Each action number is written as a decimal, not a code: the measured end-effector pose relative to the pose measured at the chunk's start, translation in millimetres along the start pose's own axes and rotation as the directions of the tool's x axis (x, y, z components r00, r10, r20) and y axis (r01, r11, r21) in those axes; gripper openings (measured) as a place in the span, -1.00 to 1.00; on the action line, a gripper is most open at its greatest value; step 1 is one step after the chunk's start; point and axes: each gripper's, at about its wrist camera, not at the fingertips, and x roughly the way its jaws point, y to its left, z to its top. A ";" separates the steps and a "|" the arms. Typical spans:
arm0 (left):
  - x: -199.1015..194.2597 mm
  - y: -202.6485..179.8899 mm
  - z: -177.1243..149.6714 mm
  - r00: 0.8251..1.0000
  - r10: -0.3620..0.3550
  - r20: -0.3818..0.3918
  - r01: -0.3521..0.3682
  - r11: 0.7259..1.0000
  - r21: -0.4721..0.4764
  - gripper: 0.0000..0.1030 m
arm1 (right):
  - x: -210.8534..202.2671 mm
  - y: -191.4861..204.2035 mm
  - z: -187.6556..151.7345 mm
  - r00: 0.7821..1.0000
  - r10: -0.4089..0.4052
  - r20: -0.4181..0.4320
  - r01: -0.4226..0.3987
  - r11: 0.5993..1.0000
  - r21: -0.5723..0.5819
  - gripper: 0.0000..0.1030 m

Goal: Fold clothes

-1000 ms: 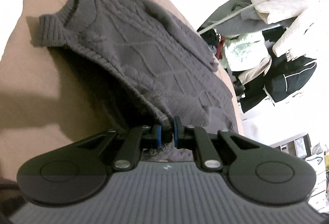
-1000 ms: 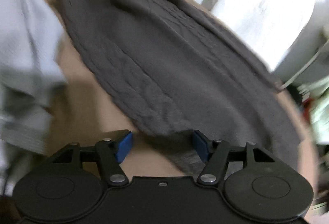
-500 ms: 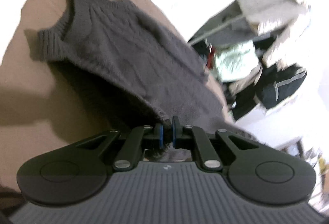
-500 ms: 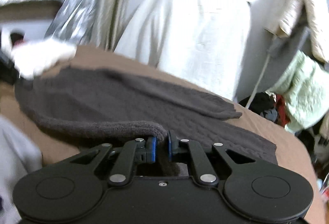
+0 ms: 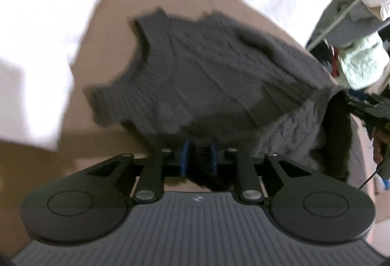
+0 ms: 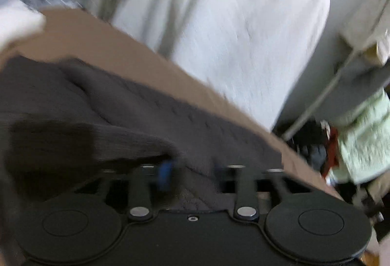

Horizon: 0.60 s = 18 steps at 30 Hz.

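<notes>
The left claw sits at the near edge of a dark grey cable-knit sweater vest, its two blue pads a narrow gap apart with a dark bunch of knit between them, so it reads as clamped on the hem. From this claw the vest runs straight away: hem nearest, ribbed armhole and neckline farthest, long axis in line with the fingers. It lies on a tan surface; whether bench or bed cannot be told. To the right of the claw the hem is lifted and curled over, showing a paler inner face

The right claw holds the same vest at the hem. Grey knit fills the space between its fingers and covers the right pad, so the hold looks firm, though blur leaves the gap unclear. From here the vest stretches away and to the left, a raised fold of it just left of the claw. Beyond the vest's far edge hangs pale cloth, and to its right a rack of clothes

With both claws at the hem and the neckline opposite, a fold would likely carry hem toward neckline
</notes>
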 end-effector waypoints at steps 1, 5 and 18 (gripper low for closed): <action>-7.3 1.4 -3.9 0.999 -0.005 0.046 0.004 1.000 0.020 -0.51 | 3.8 7.0 -1.3 1.000 -0.020 -0.001 0.020 0.999 0.026 -0.02; -30.4 11.3 -12.0 0.977 -0.134 0.169 0.127 0.991 0.047 -0.33 | -17.2 38.6 -19.1 0.998 0.015 0.069 -0.019 0.999 0.050 0.14; -31.7 -6.9 -8.7 0.925 -0.283 0.255 0.258 0.958 0.126 0.31 | -83.4 83.1 -56.7 0.854 0.520 0.016 -0.520 0.854 0.015 0.27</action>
